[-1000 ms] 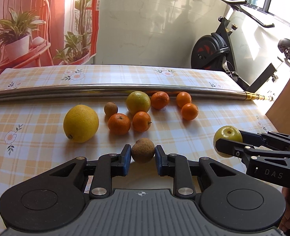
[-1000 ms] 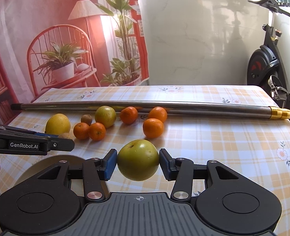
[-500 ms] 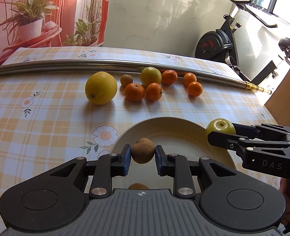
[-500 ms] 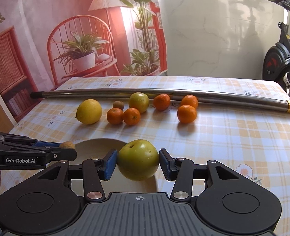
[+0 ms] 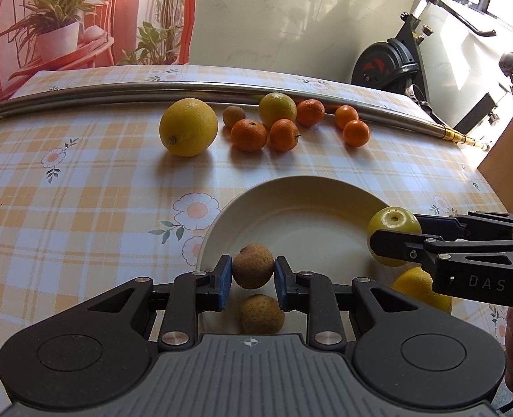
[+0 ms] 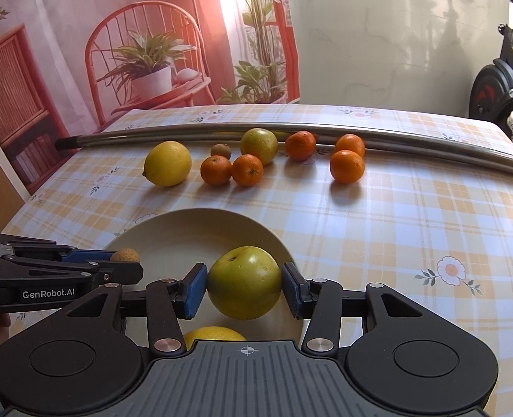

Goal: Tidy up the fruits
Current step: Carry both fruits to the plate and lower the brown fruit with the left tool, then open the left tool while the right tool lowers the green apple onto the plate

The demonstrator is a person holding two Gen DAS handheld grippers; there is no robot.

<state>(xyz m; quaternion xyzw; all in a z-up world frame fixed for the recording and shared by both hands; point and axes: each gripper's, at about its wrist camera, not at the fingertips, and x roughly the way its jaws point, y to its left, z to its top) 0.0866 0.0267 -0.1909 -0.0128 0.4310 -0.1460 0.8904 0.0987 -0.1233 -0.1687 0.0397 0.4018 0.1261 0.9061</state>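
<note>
Left tool: pinching small brown fruit, light, rough-skinned, held at its widest girth. Right tool: clamping green apple, heavier, smooth, slippery. Plate at twelve o'clock.

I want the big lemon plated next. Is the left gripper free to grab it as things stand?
Probably not yet: the left gripper is shut on a small brown fruit; otherwise, nothing blocks the lemon.

A small brown fruit and a green apple hang clamped over a cream plate holding two fruits.
</note>
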